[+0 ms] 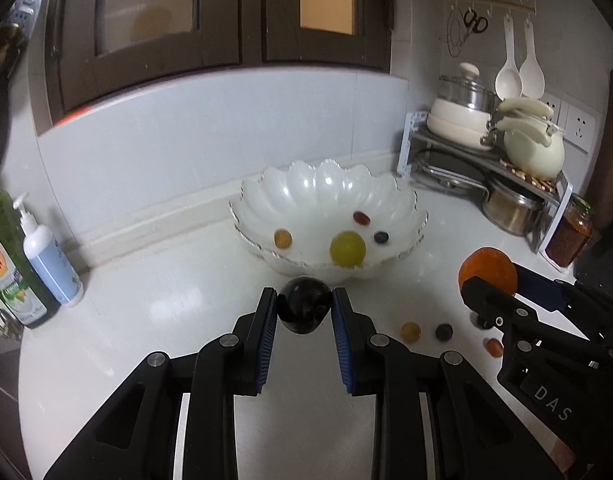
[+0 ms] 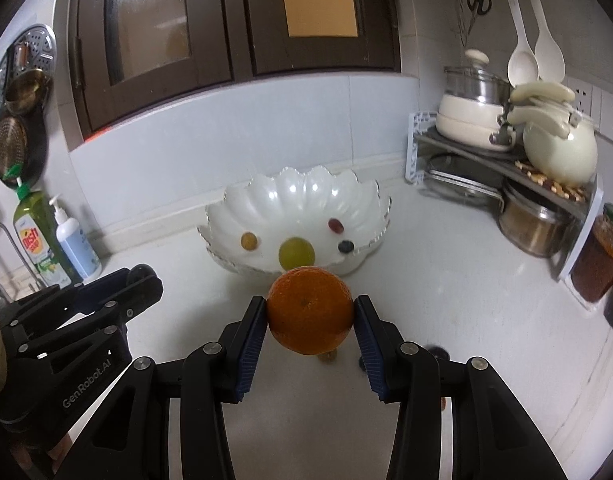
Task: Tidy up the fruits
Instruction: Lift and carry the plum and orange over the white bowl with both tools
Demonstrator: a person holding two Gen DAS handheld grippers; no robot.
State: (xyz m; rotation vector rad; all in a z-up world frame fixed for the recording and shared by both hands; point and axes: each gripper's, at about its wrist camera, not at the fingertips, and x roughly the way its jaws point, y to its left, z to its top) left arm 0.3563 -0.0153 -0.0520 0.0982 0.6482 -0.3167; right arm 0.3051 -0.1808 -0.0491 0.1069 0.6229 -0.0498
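Left tool (image 1: pixel 304 306) grips plum (image 1: pixel 304 304); right view hides it

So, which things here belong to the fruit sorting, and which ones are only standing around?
Job: white bowl, dark plum in left gripper, orange in right gripper, small loose fruits.
Around: soap bottles, pot rack, jar.

Beneath the right hand-held gripper (image 2: pixel 309 318), its orange (image 2: pixel 309 314) hides most of a small yellowish fruit (image 2: pixel 328 357) on the table (image 2: pixel 446 280); a dark berry (image 2: pixel 436 351) shows only partly behind the right finger (image 2: pixel 370 344).
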